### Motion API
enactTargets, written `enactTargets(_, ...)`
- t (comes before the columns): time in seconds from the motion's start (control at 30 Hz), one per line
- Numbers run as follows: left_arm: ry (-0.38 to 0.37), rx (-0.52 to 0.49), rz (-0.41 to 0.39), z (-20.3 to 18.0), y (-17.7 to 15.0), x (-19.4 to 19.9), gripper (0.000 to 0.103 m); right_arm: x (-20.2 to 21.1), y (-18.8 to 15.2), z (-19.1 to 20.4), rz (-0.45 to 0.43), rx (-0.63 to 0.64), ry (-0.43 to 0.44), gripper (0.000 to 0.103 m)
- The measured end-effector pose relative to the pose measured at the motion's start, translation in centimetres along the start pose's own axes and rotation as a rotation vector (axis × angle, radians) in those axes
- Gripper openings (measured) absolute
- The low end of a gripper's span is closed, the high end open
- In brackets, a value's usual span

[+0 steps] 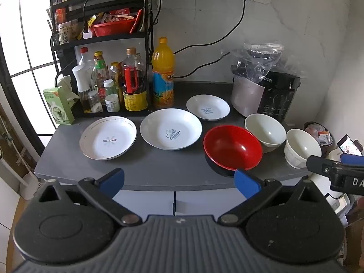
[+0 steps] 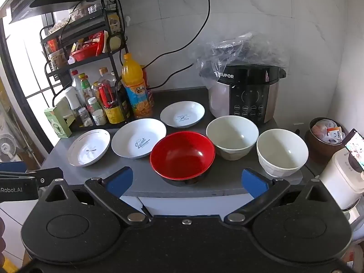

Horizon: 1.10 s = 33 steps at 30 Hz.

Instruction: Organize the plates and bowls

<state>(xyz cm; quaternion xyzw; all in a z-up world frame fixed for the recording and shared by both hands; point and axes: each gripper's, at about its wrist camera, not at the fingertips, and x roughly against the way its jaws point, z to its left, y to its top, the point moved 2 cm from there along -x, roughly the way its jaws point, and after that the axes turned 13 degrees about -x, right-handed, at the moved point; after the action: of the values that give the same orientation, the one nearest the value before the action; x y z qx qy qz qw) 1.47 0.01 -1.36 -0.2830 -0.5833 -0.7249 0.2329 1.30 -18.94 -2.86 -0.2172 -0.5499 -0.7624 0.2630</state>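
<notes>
Left gripper: the left gripper [image 1: 179, 179] hangs over the near edge of the grey countertop [image 1: 159, 168], blue pads spread wide, nothing between them.
Right gripper: the right gripper [image 2: 186, 182] is likewise splayed and empty, just short of the red bowl.
Plates: three white plates in a row on the left half — the silver-rimmed white plate with a flower motif [image 1: 108, 137] far left, the large white plate lettered "Sweet" [image 1: 170, 132] in the middle, and the small white plate with a blue mark [image 1: 208, 107] farther back, right of it.
Bowls: the glossy red bowl with a black outside [image 1: 232, 147] sits nearest the edge; the cream bowl [image 1: 265, 132] is just behind and to its right, touching or nearly so; the white ribbed bowl [image 1: 302, 147] stands at the right end.
Left view only: the right gripper's black arm pokes in at the right edge, and the spice rack's [image 1: 100, 34] shelves show in full.
Right view only: the silver-and-black pressure cooker [image 2: 248, 95] under a clear plastic bag shows its whole button panel, and the left gripper's arm enters at the left edge.
Backdrop: the orange juice bottle [image 2: 135, 86] stands behind the plates.
</notes>
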Motion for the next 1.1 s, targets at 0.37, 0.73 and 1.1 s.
enactTargets(0.37, 0.0, 0.009, -0.023, -1.2, 0.2, 0.7, 0.102, 0.5, -0.1, 0.2, 0.003, -0.008, -0.005, 0.103)
enactTargets(0.73, -0.007, -0.008, -0.021, -1.9, 0.3, 0.6, 0.102, 0.4, -0.3, -0.5, -0.008, -0.014, -0.001, 0.103)
enactTargets(1.1, -0.006, -0.015, -0.023, -2.1, 0.6, 0.7, 0.102, 0.4, -0.1, -0.6, -0.009, -0.014, 0.0, 0.103)
